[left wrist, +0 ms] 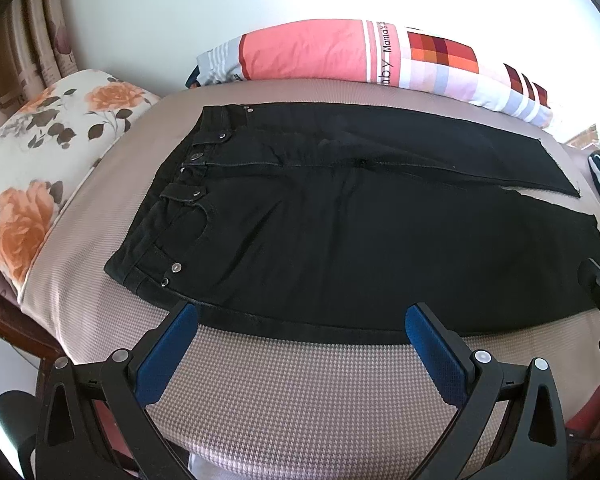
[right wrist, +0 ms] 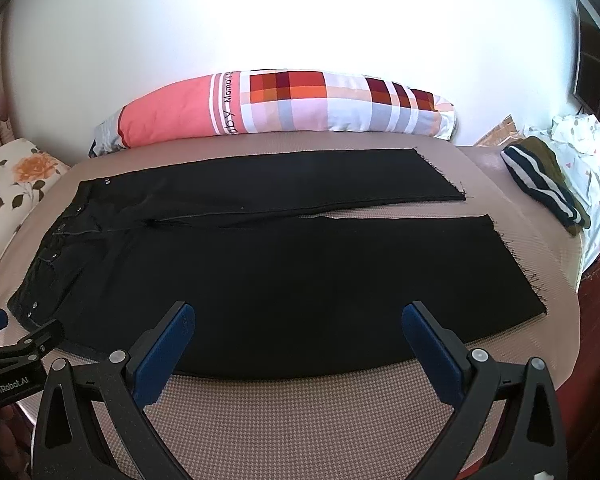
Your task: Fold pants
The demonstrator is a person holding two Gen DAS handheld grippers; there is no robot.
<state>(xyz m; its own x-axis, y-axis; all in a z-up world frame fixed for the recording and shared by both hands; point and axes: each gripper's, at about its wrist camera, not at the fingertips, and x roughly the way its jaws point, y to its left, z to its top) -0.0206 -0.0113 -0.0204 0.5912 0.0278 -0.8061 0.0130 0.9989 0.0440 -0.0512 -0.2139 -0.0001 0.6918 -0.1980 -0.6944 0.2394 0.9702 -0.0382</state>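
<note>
Pants point(right wrist: 283, 276) flat on bed point(right wrist: 300, 412), detail lost (black), left tool point(left wrist: 302, 316) and right tool point(right wrist: 297, 312) wide apart, empty.

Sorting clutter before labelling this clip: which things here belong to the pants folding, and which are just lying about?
Job:
black pants
left gripper
right gripper

Lying about:
checked pillow
floral pillow
striped garment
white cloth
</note>
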